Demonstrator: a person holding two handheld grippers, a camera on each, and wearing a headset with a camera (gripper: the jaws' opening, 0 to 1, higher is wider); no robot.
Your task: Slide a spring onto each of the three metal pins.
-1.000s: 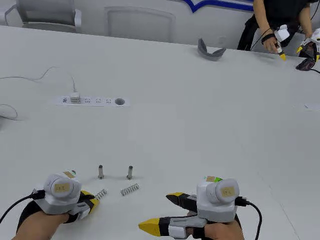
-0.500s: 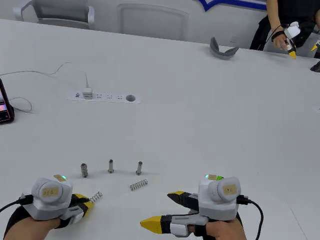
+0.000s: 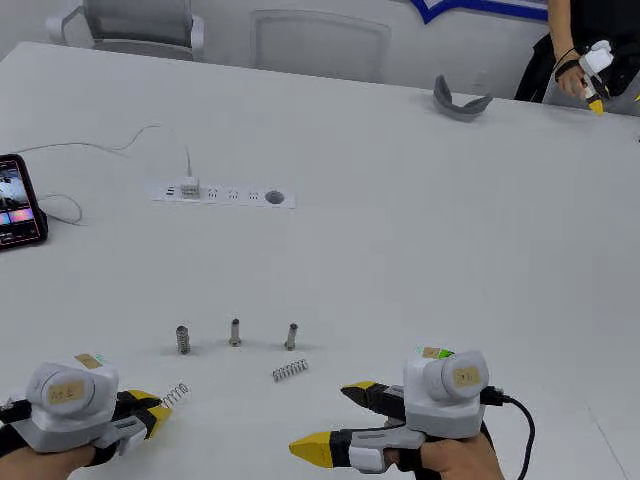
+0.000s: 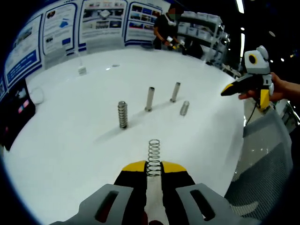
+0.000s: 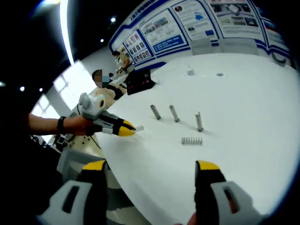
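Three metal pins stand in a row near the table's front. The left pin (image 3: pixel 183 339) (image 4: pixel 123 114) wears a spring. The middle pin (image 3: pixel 235 332) (image 4: pixel 150 99) and the right pin (image 3: pixel 291 336) (image 4: pixel 175 92) are bare. A loose spring (image 3: pixel 290 370) (image 4: pixel 184 108) (image 5: pixel 191 140) lies in front of the right pin. My left gripper (image 3: pixel 152 410) (image 4: pixel 152 166) (image 5: pixel 125 130) is shut on another spring (image 3: pixel 175 396) (image 4: pixel 153 152), which sticks out past its tips, left of and nearer than the pins. My right gripper (image 3: pixel 330 420) (image 5: pixel 151 166) stands open and empty, right of the loose spring.
A white power strip (image 3: pixel 225 194) with a plugged cable lies mid-table, and a phone (image 3: pixel 18 200) rests at the left edge. A grey curved piece (image 3: pixel 460 103) sits far right. Another person (image 3: pixel 590 50) works at the far corner. Chairs stand behind the table.
The head camera has swung left. My left gripper drew back to the left with its spring, uncovering the left pin with a spring on it. The right gripper stays open.
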